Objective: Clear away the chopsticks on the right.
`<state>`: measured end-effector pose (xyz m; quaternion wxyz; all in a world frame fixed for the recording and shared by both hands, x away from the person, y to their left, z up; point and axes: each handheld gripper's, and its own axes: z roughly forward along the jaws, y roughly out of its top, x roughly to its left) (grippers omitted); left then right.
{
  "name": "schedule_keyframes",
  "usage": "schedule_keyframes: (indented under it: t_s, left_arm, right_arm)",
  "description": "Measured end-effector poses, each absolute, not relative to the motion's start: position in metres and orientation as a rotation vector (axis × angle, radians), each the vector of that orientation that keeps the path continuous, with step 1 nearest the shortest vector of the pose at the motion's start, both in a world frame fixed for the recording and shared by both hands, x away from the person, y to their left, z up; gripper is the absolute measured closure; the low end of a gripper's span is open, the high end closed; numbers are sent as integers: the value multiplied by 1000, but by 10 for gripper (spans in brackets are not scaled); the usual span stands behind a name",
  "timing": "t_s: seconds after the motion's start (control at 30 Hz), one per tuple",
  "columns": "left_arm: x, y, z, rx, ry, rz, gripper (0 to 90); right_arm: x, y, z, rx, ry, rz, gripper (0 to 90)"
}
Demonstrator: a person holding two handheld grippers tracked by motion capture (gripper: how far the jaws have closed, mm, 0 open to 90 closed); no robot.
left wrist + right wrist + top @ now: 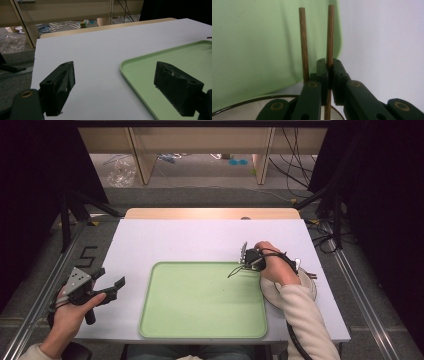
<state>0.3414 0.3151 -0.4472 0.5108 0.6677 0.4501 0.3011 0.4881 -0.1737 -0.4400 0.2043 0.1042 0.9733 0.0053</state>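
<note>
Two brown wooden chopsticks [330, 32] point out over the light green tray [262, 37]. My right gripper [328, 65] is shut on the right-hand stick; the other stick [303, 42] runs alongside the left jaw, and I cannot tell whether it is clamped. In the high view the right gripper [248, 259] hovers at the far right corner of the tray [200, 300], with the chopsticks [235, 271] slanting down towards it. My left gripper [113, 276] is open and holds nothing, left of the tray. Its jaws [115, 72] frame white tabletop and the tray's edge [160, 57].
A white bowl with a dark rim [310, 287] sits on the table just right of the tray, under the right hand; its rim [249, 110] lies below the right jaws. The white tabletop [200, 240] stretches beyond the tray. Shelving and cables lie on the floor behind.
</note>
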Motion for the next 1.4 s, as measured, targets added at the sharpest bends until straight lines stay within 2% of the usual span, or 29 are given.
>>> schedule_keyframes:
  t_s: [0.37, 0.77, 0.9, 1.07, 1.4]
  left_arm:
    - [342, 315, -447, 1608, 1083, 724, 173]
    - [342, 315, -447, 1604, 1087, 724, 174]
    - [342, 315, -447, 1604, 1088, 725, 174]
    - [341, 315, -447, 1604, 1089, 726, 174]
    - [341, 316, -447, 1605, 1089, 727, 175]
  right_arm:
    - [488, -173, -427, 215, 2635, 76, 870]
    - [478, -168, -382, 379, 2433, 382, 871]
    - [471, -167, -360, 438, 2344, 624, 871]
    - [468, -169, -349, 509, 2263, 801, 871]
    - [456, -178, -317, 840, 1939, 1414, 871]
